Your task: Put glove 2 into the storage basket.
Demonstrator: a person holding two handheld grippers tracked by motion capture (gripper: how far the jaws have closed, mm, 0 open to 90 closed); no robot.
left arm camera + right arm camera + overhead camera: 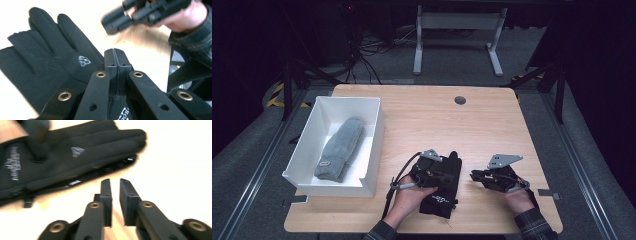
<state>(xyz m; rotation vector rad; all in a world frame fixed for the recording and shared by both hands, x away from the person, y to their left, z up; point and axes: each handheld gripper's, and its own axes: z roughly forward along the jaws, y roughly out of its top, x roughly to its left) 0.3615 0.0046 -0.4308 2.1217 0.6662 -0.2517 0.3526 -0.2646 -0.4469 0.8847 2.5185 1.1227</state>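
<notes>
A black glove (439,200) with a small white logo lies flat near the table's front edge, fingers pointing away from me. In the right gripper view a second black layer with tags shows under the glove (75,165). My left gripper (451,175) sits on top of it. Its jaws are pressed together, tips over the glove (50,55) near its edge, and nothing shows between the pads of the left gripper (115,51). My right gripper (473,175) hovers over bare table just right of the glove. In its own view the right gripper (115,181) has a narrow empty gap between the jaws.
A white open box (309,145) stands at the table's left side with a grey knitted mitten (341,147) inside. A round cable grommet (460,100) sits near the wooden table's (437,120) far edge. A desk frame and cables stand on the floor beyond.
</notes>
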